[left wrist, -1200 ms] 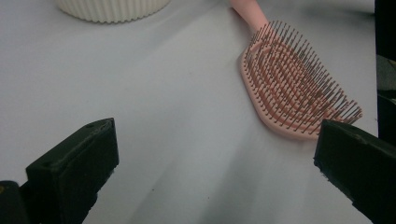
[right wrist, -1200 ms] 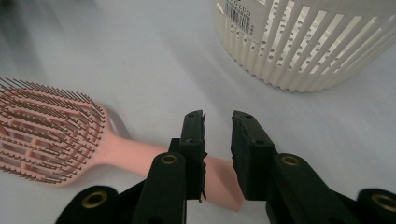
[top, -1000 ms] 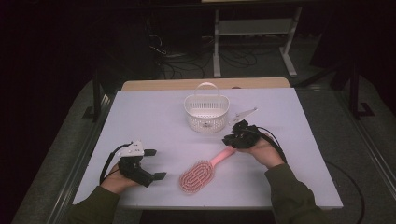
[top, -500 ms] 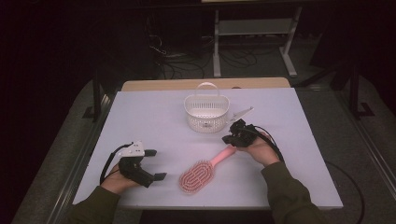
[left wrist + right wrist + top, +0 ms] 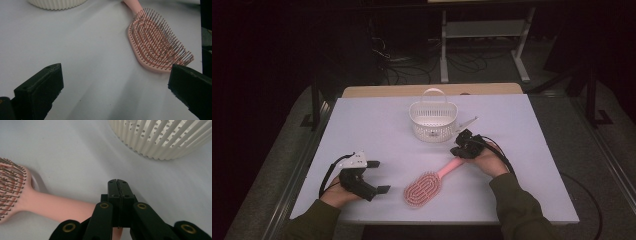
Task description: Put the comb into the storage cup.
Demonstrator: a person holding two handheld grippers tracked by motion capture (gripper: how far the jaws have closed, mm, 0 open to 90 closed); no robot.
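Note:
A pink hairbrush (image 5: 424, 187) lies bristles up on the white table (image 5: 377, 125), its handle pointing toward the far right. My right gripper (image 5: 459, 149) is shut, jaws pressed flat together with nothing between them, hovering just over the end of the handle (image 5: 57, 206). In the right gripper view the shut gripper (image 5: 117, 182) points toward the basket. My left gripper (image 5: 378, 176) rests open at the front left, aimed at the brush head (image 5: 157, 47), which lies beyond its wide-spread jaws. Between them the left gripper (image 5: 115, 85) has only bare table.
A white slotted basket (image 5: 433, 120) with a handle stands upright at the middle back of the table, close behind my right gripper; its ribbed wall (image 5: 162, 137) is near. A table leg and cables sit on the dark floor beyond.
My right gripper has shifted slightly left over the brush handle. The brush, basket and left gripper have stayed put.

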